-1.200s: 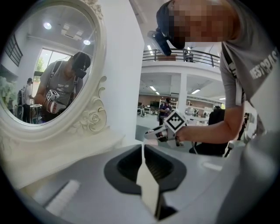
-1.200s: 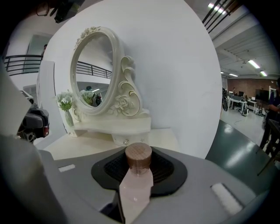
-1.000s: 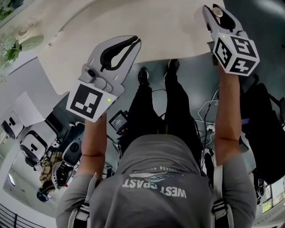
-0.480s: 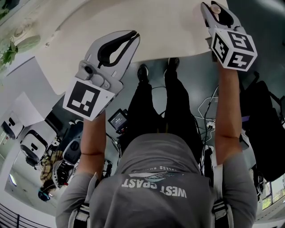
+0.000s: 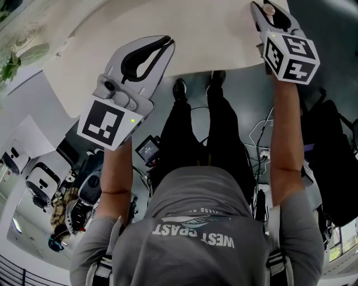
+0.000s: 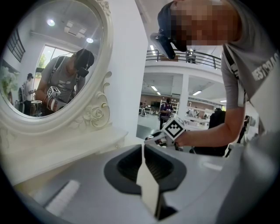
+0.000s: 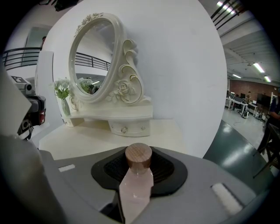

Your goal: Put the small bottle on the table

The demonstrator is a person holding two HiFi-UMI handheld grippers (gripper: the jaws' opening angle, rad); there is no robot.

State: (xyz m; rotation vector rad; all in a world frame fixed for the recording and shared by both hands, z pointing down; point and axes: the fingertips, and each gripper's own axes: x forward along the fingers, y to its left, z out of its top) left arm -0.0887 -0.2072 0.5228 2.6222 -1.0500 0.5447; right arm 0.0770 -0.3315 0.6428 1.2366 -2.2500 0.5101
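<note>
The small bottle (image 7: 136, 186) is pale pink with a round wooden cap (image 7: 138, 155). My right gripper (image 7: 139, 165) is shut on it and holds it upright above the cream table (image 7: 83, 139). In the head view the cap (image 5: 270, 9) shows between the right gripper's (image 5: 267, 15) jaws at the table's right end. My left gripper (image 5: 161, 42) hovers over the table's near edge (image 5: 196, 58). Its jaws (image 6: 143, 151) are shut with nothing between them.
An ornate white oval mirror stand (image 7: 107, 65) with a small drawer (image 7: 129, 128) sits at the back of the table. A vase of flowers (image 7: 62, 96) is on its left side. The mirror (image 6: 48, 57) fills the left of the left gripper view. The floor drops off to the right.
The right gripper has sunk a little toward the tabletop with the bottle still in it. The left gripper has barely shifted.
</note>
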